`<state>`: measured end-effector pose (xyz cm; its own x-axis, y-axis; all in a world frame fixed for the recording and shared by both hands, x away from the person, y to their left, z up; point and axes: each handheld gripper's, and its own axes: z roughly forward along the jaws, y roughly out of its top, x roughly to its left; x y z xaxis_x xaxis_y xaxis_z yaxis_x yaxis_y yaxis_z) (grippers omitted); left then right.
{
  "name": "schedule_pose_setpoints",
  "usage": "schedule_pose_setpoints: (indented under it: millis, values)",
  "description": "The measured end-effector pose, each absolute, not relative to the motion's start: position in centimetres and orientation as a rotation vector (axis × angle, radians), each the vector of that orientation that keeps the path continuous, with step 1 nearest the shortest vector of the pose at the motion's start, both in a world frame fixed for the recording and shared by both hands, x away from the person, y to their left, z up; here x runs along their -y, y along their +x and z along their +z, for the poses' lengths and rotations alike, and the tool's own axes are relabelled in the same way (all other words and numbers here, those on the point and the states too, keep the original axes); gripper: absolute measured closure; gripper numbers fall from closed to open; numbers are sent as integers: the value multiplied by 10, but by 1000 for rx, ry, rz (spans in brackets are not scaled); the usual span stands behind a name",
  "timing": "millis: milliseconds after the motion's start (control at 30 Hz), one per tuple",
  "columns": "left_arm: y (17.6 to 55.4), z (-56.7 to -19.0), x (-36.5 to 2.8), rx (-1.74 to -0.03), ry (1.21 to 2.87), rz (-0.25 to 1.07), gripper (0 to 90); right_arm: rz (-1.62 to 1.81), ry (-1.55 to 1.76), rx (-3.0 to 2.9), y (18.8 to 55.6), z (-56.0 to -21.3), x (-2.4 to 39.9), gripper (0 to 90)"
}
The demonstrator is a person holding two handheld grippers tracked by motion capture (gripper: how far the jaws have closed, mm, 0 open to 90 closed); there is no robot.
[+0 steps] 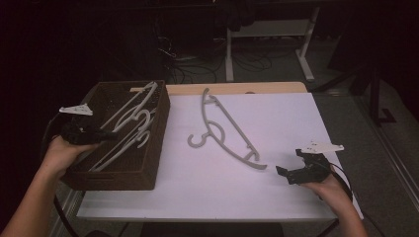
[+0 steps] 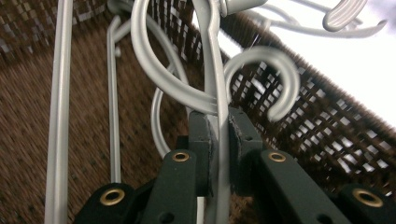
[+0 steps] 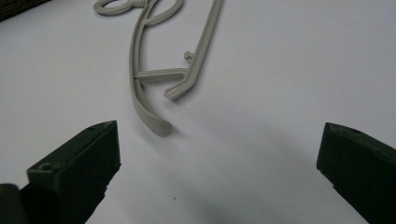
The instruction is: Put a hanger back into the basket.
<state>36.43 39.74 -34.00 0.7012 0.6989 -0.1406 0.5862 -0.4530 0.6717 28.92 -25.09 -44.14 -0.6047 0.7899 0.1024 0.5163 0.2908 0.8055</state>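
A dark woven basket (image 1: 153, 143) at the table's left holds several light grey hangers (image 1: 129, 118). My left gripper (image 1: 112, 135) reaches into it from the left and is shut on the thin bar of one grey hanger (image 2: 215, 79), whose hook (image 2: 275, 70) curls just past the pads. Another grey hanger (image 1: 228, 132) lies flat on the white table top (image 1: 276, 192). My right gripper (image 1: 282, 174) rests near the table's front right, open, with nothing between its jaws. That lying hanger's near end (image 3: 154, 122) is just ahead of the right gripper (image 3: 219, 154).
More hanger bars (image 2: 60, 107) lie alongside in the basket, against its woven wall (image 2: 327, 135). A wooden strip (image 1: 237, 88) runs along the table's far edge. Desk legs and cables stand on the dark floor behind (image 1: 230, 54).
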Motion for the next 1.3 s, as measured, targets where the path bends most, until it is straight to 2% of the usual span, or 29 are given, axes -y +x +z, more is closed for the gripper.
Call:
schedule_pose_setpoints:
  millis: [200,300,400,700,833,1000,1133,1300]
  values:
    - [371,-359,-401,-1016,2230,122,816,1222,1187,-2242,289,-441,252,0]
    - [372,-360,-398,-1024,2245,133,815,1222,1189,-2242,289,-441,252,0]
    - [372,-361,-397,-1031,2249,152,685,1223,1179,-2246,289,-441,251,0]
    - [368,-346,-400,-1036,2132,224,407,1230,1181,-2239,289,-439,251,0]
    - [367,-337,-391,-995,2093,226,324,1233,1177,-2234,290,-438,251,0]
    - [365,-330,-374,-942,2071,218,277,1237,1180,-2236,290,-438,250,0]
    - [362,-323,-342,-873,2050,203,274,1231,1181,-2242,290,-438,249,0]
    - [361,-313,-307,-796,2021,184,357,1238,1175,-2243,290,-437,248,0]
